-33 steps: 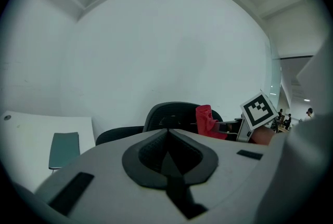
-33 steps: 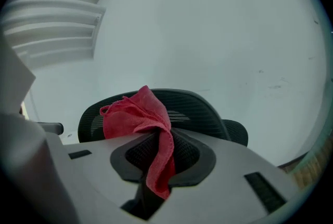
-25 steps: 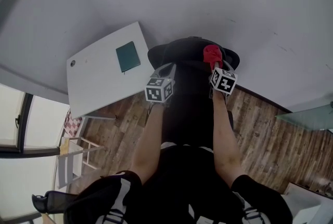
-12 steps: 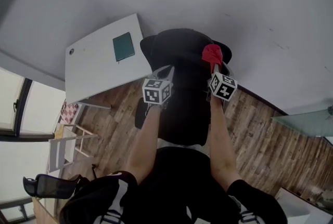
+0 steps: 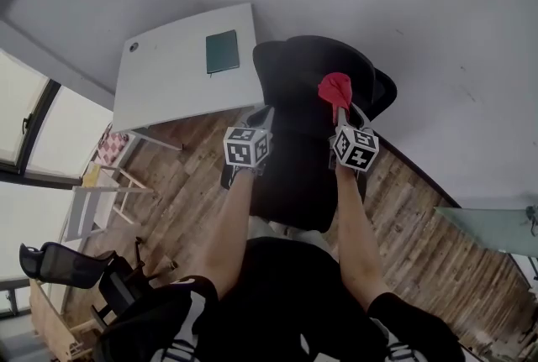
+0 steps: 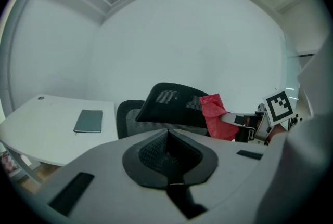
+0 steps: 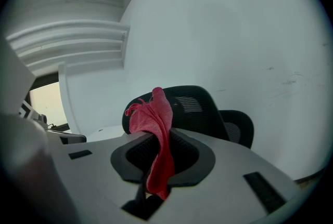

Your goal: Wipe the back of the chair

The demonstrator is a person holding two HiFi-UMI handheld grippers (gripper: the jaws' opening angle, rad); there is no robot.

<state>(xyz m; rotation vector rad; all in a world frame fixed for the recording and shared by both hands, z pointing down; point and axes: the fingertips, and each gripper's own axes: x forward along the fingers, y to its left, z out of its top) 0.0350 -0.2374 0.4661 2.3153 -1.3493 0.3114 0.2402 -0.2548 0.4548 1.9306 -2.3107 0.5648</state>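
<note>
Windows lit the left, beside a white desk bearing a notebook. My left gripper was clenched on nothing near the black chair. My right gripper clamped a red cloth before its headrest, over wood floor.

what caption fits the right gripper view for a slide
Right gripper shut on a red cloth, facing the black office chair.

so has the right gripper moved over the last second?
Yes, a little. In the head view the right gripper, shut on the red cloth, has pulled back from the far rim of the chair toward the person; the camera shifted too.
</note>
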